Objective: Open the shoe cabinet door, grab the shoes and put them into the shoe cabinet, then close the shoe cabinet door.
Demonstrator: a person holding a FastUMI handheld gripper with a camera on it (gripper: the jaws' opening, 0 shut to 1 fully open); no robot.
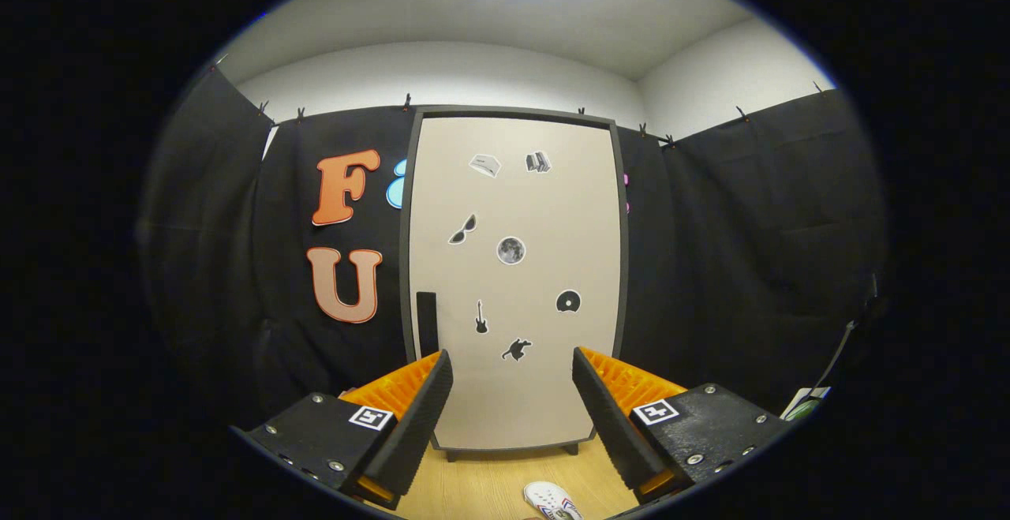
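The gripper [513, 370] stands wide open with nothing between its fingers, aimed level at the cabinet. Nearest, on the wooden floor [473, 484] just below and between the fingers, lies a white shoe [552, 498]; it is cut off, so its full length, its long axis and any second shoe cannot be made out. Beyond the fingers stands the cabinet, its door [513, 283] closed and flat to the view, tall and upright, with small stickers scattered over it. The relation that governs the coming move, judged from the task, is the handle [427, 323]: a dark vertical bar at the door's left edge, low down, just above and beyond the left fingertip. Its long axis runs upright, so the open fingers, which are set side by side, already suit a grip across it; the gripper would need to shift left and advance. Hinge side is not visible, though the handle's placement suggests hinges on the right. The cabinet's feet and base are partly hidden behind the fingers. The interior cannot be seen.
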